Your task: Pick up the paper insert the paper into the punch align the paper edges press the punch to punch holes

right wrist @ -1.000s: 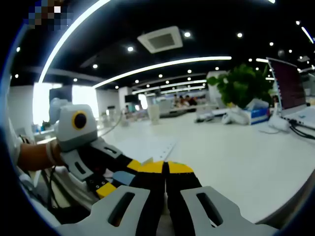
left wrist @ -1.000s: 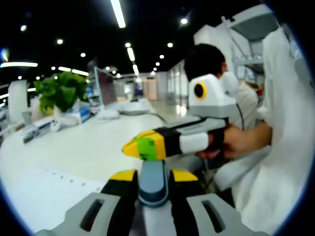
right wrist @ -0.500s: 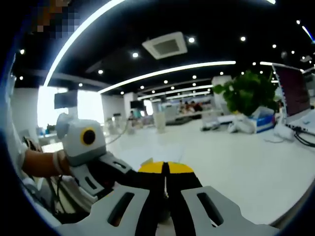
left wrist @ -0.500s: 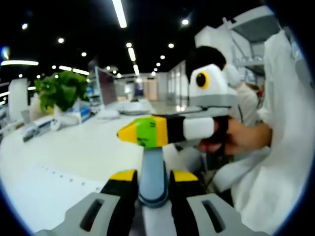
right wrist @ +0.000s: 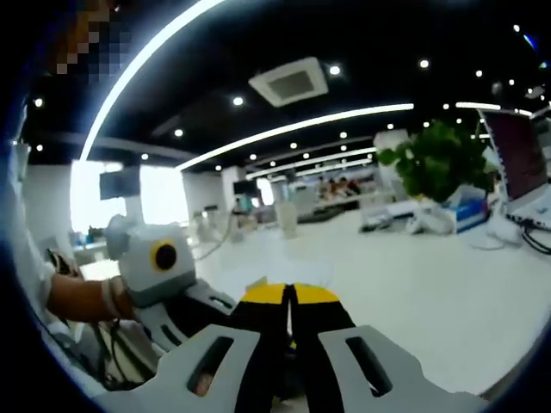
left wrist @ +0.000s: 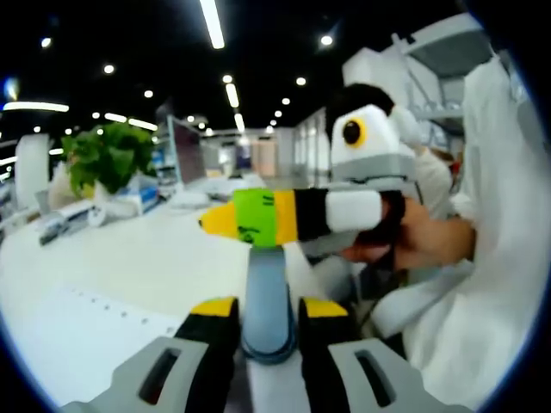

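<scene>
Rising slightly, right tongs [left wrist: 211, 222] above punch [left wrist: 265, 301], left tongs [left wrist: 267, 310] unchanged

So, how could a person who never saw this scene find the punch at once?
Start from the wide white table with the green plant far back. At its near edge, the left gripper is closed on the punch. Nothing else there is grey-blue and upright: the paper beside it is flat, white, with holes along one edge.

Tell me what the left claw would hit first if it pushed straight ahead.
Probably the right claw, which crosses just beyond the blue-grey punch handle that the left claw grips; depth is unclear.
</scene>
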The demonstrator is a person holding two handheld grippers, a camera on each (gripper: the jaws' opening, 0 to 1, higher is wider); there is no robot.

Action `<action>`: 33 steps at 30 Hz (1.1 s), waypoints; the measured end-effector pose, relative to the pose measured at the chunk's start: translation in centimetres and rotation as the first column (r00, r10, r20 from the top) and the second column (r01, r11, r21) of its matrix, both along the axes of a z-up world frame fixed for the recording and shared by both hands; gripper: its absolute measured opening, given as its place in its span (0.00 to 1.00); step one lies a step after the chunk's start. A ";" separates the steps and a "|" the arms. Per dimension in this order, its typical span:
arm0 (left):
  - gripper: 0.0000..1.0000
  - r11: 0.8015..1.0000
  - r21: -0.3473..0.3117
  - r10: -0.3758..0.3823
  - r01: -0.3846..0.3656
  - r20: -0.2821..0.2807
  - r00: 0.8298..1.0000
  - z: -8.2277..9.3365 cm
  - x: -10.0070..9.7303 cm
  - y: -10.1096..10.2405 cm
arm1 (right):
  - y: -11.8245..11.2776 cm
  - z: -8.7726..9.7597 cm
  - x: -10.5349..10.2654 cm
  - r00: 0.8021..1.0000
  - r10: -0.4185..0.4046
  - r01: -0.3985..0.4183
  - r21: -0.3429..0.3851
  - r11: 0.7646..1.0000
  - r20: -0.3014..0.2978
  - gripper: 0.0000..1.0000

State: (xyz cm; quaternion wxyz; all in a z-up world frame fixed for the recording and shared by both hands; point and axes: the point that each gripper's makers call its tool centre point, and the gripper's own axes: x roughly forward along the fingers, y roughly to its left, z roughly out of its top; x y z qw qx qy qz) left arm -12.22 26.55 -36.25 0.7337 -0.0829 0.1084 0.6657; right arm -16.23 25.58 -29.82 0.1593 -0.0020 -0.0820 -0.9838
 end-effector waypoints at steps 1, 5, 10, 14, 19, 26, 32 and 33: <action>0.30 1.000 0.001 -0.001 0.001 0.001 1.000 0.0 -0.1 0.0 | 0.0 0.6 0.1 1.000 0.014 -0.014 -0.012 1.000 -0.016 0.05; 0.32 1.000 0.003 0.002 -0.002 0.001 1.000 0.0 -0.2 -0.1 | 0.2 1.7 0.2 0.999 0.027 -0.028 -0.028 0.999 -0.032 0.09; 0.34 1.000 0.005 0.003 -0.003 -0.006 1.000 0.1 0.0 0.0 | 0.4 2.0 0.5 0.998 0.035 -0.035 0.000 0.999 -0.045 0.11; 0.39 1.000 0.009 0.004 -0.004 -0.001 1.000 0.2 -0.1 0.0 | 0.4 1.4 0.7 0.998 0.058 -0.058 -0.003 0.998 -0.014 0.14; 0.44 1.000 0.011 0.005 -0.004 -0.013 1.000 0.2 0.0 0.1 | 0.6 1.2 1.2 0.998 0.058 -0.058 0.018 0.998 -0.005 0.21; 0.61 0.999 0.050 -0.010 0.009 0.030 0.999 1.1 0.3 -0.2 | 0.7 1.9 1.3 0.998 0.055 -0.054 0.021 0.998 -0.027 0.23; 0.63 0.997 0.076 0.003 -0.006 0.041 0.999 1.7 -0.1 -0.4 | 1.4 3.3 1.5 0.997 0.055 -0.054 0.025 0.998 -0.052 0.27; 0.63 0.996 0.087 0.005 -0.008 0.043 0.999 2.0 -0.1 -0.4 | 1.6 3.6 1.6 0.997 0.054 -0.053 0.020 0.998 -0.057 0.28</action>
